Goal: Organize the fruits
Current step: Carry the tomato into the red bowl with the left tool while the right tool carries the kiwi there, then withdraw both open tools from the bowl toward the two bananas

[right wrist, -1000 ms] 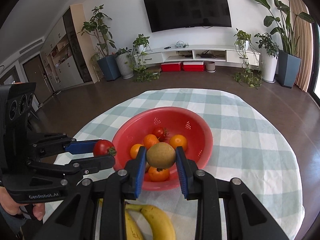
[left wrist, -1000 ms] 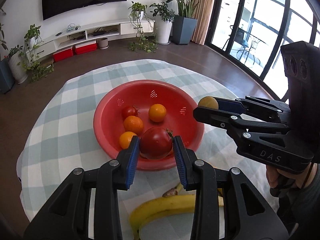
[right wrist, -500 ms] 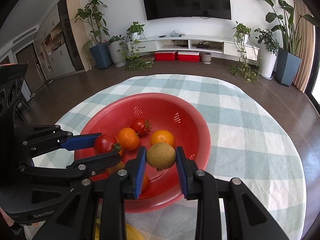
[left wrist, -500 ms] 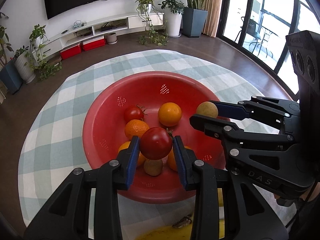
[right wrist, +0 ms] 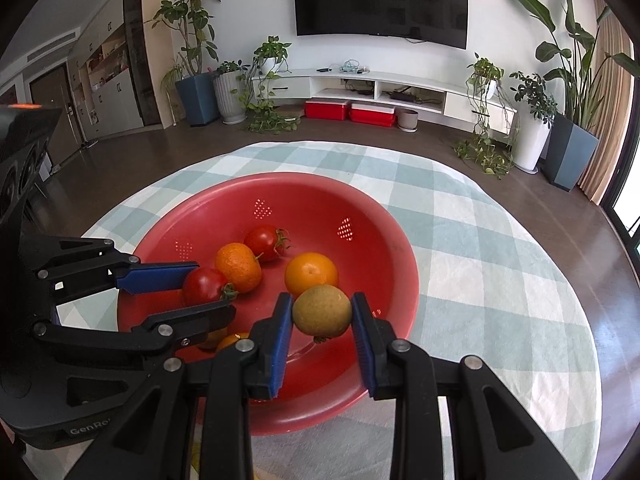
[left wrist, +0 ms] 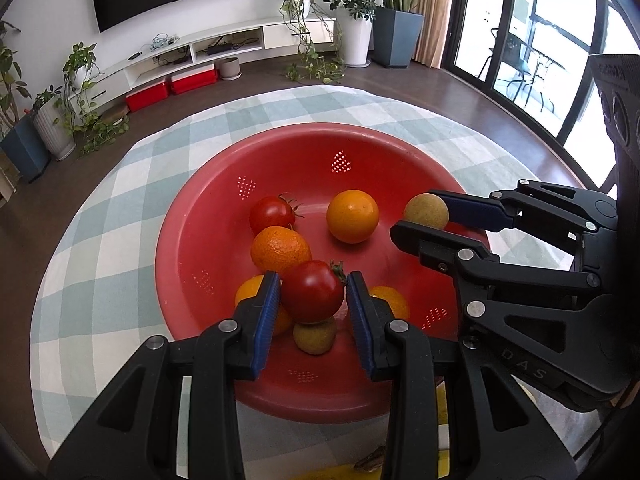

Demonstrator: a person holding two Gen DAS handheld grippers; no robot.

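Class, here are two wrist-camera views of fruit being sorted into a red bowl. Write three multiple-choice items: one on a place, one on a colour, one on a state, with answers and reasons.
1. Where is the tomato held by the left gripper?
A. over the bowl
B. on the floor
C. beside the television

2. What colour is the bowl?
A. blue
B. red
C. white

3. How is the right gripper?
A. wide open and empty
B. lying on the cloth
C. shut on a brownish-green fruit

Answers:
1 A, the bowl's inside shows behind and below it.
2 B, its rim and wall are red in both views.
3 C, both pads press the brownish-green fruit.
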